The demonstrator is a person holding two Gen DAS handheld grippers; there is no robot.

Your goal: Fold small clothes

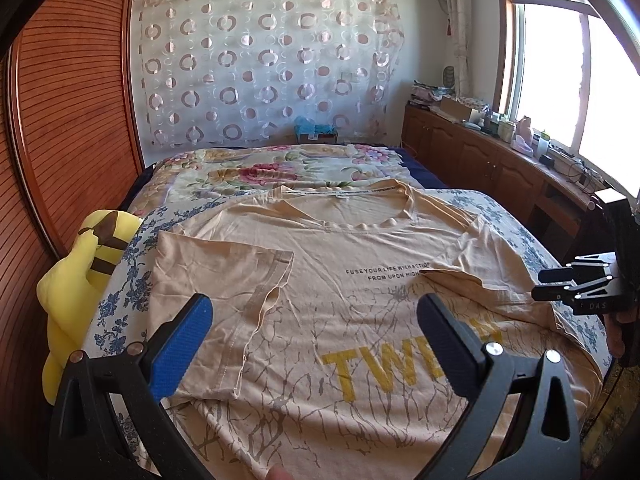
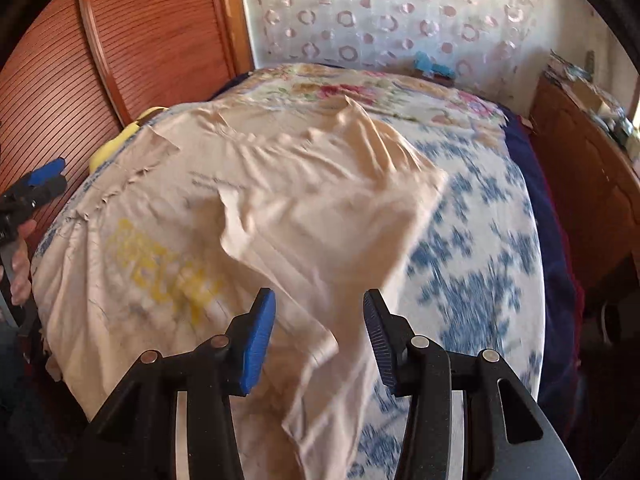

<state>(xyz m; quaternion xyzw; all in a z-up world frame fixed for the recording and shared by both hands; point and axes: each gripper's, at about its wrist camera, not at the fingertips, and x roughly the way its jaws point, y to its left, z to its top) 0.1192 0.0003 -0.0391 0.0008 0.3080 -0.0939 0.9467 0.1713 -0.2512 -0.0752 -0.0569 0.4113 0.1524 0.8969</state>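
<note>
A beige T-shirt [image 1: 328, 272] with yellow lettering lies face up on the bed, both sleeves folded in over its chest. It also shows, blurred, in the right wrist view [image 2: 248, 216]. My left gripper [image 1: 312, 316] is open and empty, hovering above the shirt's lower front. My right gripper [image 2: 318, 320] is open and empty above the shirt's right side, near the folded right sleeve [image 2: 320, 200]. The right gripper also shows at the right edge of the left wrist view [image 1: 540, 282]. The left gripper shows at the left edge of the right wrist view [image 2: 52, 178].
The bed has a blue-flowered sheet [image 1: 524, 240] and a floral quilt [image 1: 256, 172] at its head. A yellow plush toy [image 1: 80, 280] lies at the bed's left edge by a wooden wardrobe [image 1: 72, 120]. A cluttered wooden cabinet [image 1: 488, 160] runs under the window on the right.
</note>
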